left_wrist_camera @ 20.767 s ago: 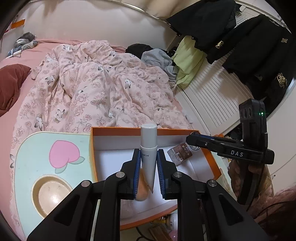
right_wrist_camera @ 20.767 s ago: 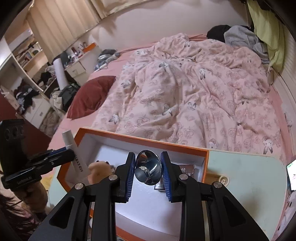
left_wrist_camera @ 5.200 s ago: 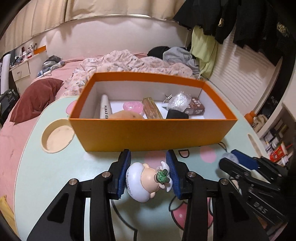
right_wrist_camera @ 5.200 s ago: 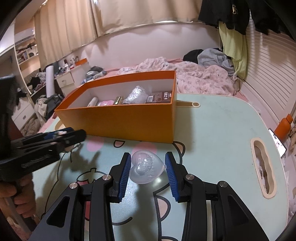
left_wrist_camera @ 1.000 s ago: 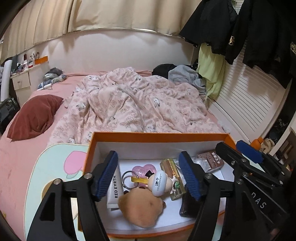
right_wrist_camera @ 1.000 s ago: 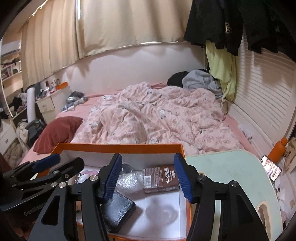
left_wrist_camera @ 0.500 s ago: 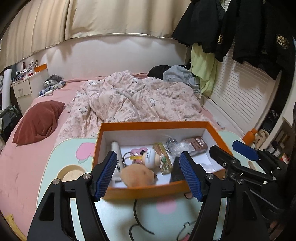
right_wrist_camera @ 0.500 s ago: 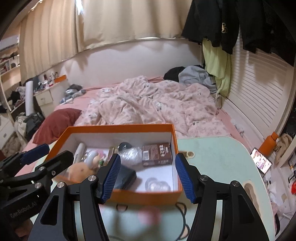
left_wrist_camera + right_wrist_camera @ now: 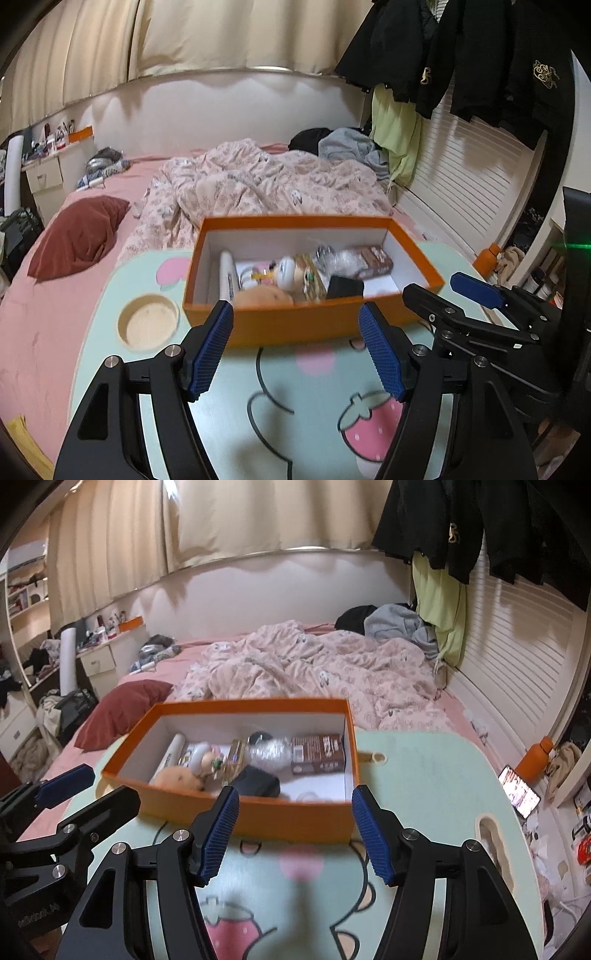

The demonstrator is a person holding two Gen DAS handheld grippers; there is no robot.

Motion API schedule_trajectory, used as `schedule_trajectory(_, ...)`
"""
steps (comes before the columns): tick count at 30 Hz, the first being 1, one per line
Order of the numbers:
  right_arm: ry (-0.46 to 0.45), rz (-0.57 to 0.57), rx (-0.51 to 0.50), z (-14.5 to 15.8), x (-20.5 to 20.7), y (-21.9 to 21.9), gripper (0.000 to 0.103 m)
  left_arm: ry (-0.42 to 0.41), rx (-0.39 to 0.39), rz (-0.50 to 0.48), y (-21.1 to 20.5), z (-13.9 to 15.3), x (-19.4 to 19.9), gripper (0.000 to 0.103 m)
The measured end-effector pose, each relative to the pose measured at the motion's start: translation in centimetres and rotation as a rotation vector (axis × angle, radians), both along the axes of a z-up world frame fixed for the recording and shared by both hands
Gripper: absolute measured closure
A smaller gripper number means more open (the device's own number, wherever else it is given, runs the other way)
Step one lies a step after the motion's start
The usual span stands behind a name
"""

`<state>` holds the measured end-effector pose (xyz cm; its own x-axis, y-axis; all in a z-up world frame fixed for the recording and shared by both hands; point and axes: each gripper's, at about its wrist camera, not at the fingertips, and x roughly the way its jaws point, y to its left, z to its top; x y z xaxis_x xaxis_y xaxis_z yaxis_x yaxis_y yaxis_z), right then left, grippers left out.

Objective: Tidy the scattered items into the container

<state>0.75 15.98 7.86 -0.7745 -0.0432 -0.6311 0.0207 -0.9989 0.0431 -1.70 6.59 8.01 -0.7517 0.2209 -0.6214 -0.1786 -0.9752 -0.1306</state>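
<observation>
Behind the pale green cartoon-printed table (image 9: pixel 424 760) lies a bed with a rumpled pink quilt (image 9: pixel 306 664), dark jackets hanging at the right. On the table stands the orange box (image 9: pixel 314 328), the container for this task, and it already holds the items: a white tube (image 9: pixel 227 275), a tan plush toy (image 9: pixel 177 777), a small round-headed figurine (image 9: pixel 286 271), a black pouch (image 9: pixel 258 784), a crinkled clear packet (image 9: pixel 267 753), a brown packet (image 9: pixel 317 753) and a clear lump (image 9: pixel 306 796) near the front wall. The left gripper (image 9: pixel 297 349) and the right gripper (image 9: pixel 293 829) both hover in front of the box with jaws spread and nothing between them; the right one's jaws have just been opening a little. No loose item shows on the visible tabletop, so the tidying looks finished or close to it. The risk from here seems small: a careless sweep of either gripper near the front wall could nudge the light cardboard box along the smooth table, or the two tools, close side by side, could knock together.
</observation>
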Motion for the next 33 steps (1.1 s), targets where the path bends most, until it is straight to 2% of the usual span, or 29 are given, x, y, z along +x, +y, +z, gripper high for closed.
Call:
schedule_trajectory(8,-0.086,0.026,0.002,-3.3,1.4,0.3,0.039,-0.073,0.001,0.013,-0.1,-3.4,1.9,0.032)
schedule_trajectory(15,-0.151,0.016,-0.005,-5.5,0.9,0.6,0.039,-0.193,-0.037,0.061,0.3,-7.2,0.1,0.032)
schedule_trajectory(18,-0.162,0.01,0.0,-5.8,0.9,0.7,0.036,-0.184,-0.057,0.084,0.4,-7.5,0.1,0.025)
schedule_trajectory(19,-0.167,0.009,0.001,-5.9,0.9,0.7,0.033,-0.188,-0.062,0.084,0.5,-7.6,0.0,0.021)
schedule_trajectory(20,-0.172,0.011,0.006,-6.0,0.8,0.7,0.025,-0.193,-0.071,0.088,0.6,-7.6,-0.1,0.019)
schedule_trajectory(23,-0.175,-0.018,0.042,-6.4,0.8,0.6,0.023,-0.208,-0.125,0.117,1.0,-8.0,-0.2,0.013)
schedule_trajectory(25,-0.176,-0.026,0.049,-6.5,0.8,0.7,0.022,-0.226,-0.125,0.133,0.7,-8.2,-0.3,0.002)
schedule_trajectory(27,-0.179,-0.032,0.047,-6.6,0.7,0.9,0.018,-0.239,-0.123,0.149,0.4,-8.4,-0.4,0.0)
schedule_trajectory(33,-0.179,-0.038,0.049,-6.7,0.9,1.2,0.016,-0.234,-0.123,0.155,0.5,-8.6,-0.1,0.0)
